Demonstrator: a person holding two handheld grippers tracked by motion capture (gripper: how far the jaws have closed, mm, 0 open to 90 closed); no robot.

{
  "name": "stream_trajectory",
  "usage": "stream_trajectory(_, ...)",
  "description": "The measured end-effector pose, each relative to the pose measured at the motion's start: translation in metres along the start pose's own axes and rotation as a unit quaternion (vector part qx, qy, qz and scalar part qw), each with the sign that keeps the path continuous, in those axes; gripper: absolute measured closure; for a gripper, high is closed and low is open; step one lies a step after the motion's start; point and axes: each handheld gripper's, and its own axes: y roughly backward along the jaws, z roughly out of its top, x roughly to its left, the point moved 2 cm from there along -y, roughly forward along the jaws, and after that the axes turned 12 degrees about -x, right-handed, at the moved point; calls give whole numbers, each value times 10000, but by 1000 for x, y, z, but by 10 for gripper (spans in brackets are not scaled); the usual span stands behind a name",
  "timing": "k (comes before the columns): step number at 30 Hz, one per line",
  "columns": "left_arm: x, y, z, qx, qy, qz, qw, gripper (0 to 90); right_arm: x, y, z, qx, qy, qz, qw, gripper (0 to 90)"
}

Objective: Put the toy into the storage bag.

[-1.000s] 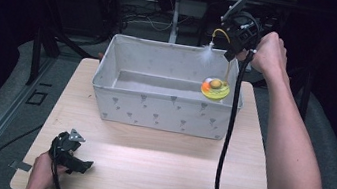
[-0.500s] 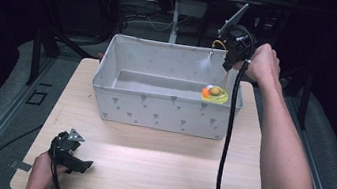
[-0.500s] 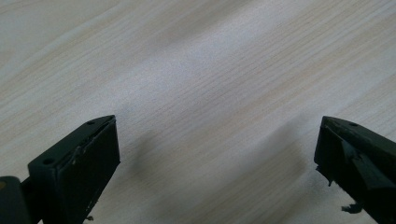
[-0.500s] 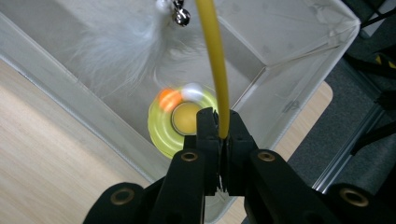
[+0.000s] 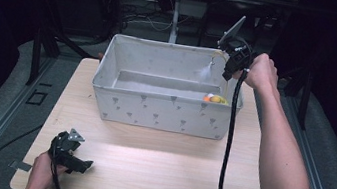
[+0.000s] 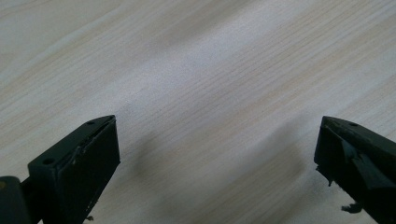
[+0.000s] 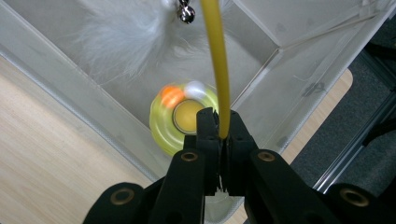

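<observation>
Dark room all round, black frames and cables beyond a pale wood-grain table (image 5: 147,157). At the table's far middle sits a grey fabric bin with small printed marks (image 5: 163,114), our landmark. Above the bin's right far corner the right gripper (image 7: 219,126) has its jaws clamped on a thin yellow rod (image 7: 218,65) carrying a white feather tuft (image 7: 126,37) and a small bell. In the bin's right near corner lies a round yellow-green disc toy with an orange ball (image 7: 182,119). Well in front of the bin's left end, the left gripper (image 6: 217,158) rests on bare wood, jaws spread wide.
</observation>
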Motion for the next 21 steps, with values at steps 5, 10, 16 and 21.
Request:
stream_trajectory(5, -1, -1, 0, 36, -27, -14, 10000, 3, -3, -7, -8, 92, -51, 38, 9999, 879)
stream_trajectory(10, -1, -1, -1, 68, -35, -21, 10000, 3, -4, -14, -15, 182, -96, 77, 9998, 879)
stream_trajectory(16, -1, -1, 0, 58, -35, -23, 10000, 3, -6, -23, -25, 273, -167, 131, 9994, 879)
stream_trajectory(21, -1, -1, 0, 54, -35, -19, 10000, 3, -6, -32, -35, 391, -205, 175, 9989, 879)
